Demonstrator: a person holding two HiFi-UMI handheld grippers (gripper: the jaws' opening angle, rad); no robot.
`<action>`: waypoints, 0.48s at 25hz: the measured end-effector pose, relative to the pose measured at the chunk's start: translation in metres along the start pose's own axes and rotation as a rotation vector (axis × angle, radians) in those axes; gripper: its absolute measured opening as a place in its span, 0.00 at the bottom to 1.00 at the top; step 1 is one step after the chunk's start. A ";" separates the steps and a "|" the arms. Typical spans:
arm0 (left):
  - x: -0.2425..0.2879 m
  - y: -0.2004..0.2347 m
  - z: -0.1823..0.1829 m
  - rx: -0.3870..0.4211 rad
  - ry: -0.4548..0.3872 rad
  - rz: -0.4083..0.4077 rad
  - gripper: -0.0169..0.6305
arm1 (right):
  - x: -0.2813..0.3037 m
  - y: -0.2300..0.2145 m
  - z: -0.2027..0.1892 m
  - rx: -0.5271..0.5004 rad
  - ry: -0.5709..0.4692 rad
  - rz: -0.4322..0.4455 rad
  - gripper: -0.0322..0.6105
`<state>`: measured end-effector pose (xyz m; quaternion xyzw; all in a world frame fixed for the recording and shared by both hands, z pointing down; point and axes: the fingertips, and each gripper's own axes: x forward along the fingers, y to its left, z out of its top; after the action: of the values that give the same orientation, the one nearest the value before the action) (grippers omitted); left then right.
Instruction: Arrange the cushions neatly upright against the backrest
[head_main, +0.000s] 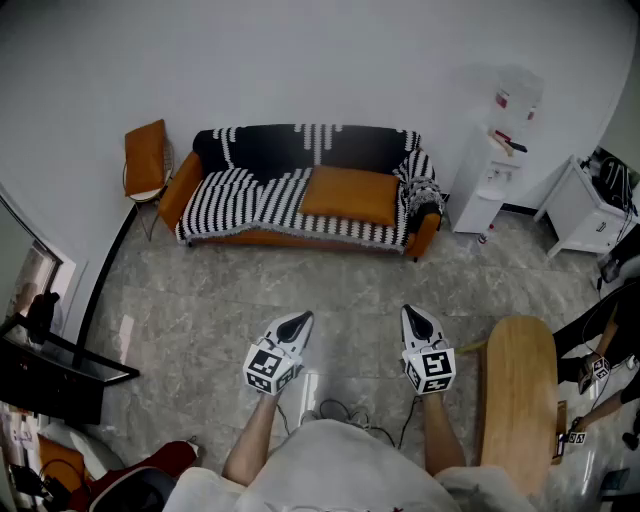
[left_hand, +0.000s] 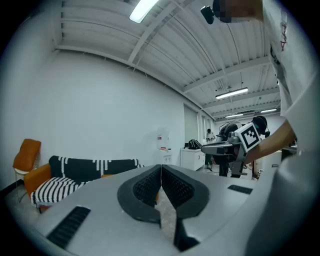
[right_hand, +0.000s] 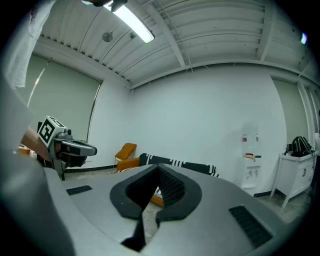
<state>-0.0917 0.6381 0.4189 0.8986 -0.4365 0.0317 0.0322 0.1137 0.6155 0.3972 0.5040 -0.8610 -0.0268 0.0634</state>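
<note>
A sofa (head_main: 250, 195) with a black-and-white striped cover stands against the far wall. One orange cushion (head_main: 347, 194) lies on the right half of its seat, leaning low toward the backrest. Both grippers hover over the floor well short of the sofa. My left gripper (head_main: 298, 322) is shut with nothing in it, and its jaws (left_hand: 161, 172) meet in the left gripper view. My right gripper (head_main: 416, 316) is likewise shut and empty (right_hand: 157, 176). The sofa (left_hand: 75, 175) shows far off in the left gripper view, and the sofa (right_hand: 180, 164) lies beyond the jaws in the right gripper view.
An orange chair (head_main: 146, 158) stands left of the sofa. A white water dispenser (head_main: 490, 170) and a white cabinet (head_main: 583, 205) stand to the right. A wooden tabletop (head_main: 517, 385) is close on my right, and a dark stand (head_main: 50, 370) on my left. Grey tiled floor lies between.
</note>
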 end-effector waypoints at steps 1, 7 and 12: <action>0.002 0.000 -0.001 -0.002 0.000 0.001 0.07 | 0.001 -0.002 0.000 0.000 0.000 0.000 0.09; 0.009 -0.001 -0.006 -0.018 -0.005 0.016 0.07 | 0.003 -0.005 -0.006 -0.006 0.005 0.014 0.09; 0.018 -0.004 -0.006 -0.025 -0.006 0.033 0.07 | 0.002 -0.015 -0.012 -0.003 0.007 0.034 0.09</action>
<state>-0.0774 0.6274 0.4259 0.8908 -0.4519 0.0240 0.0417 0.1271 0.6069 0.4077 0.4891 -0.8692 -0.0254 0.0674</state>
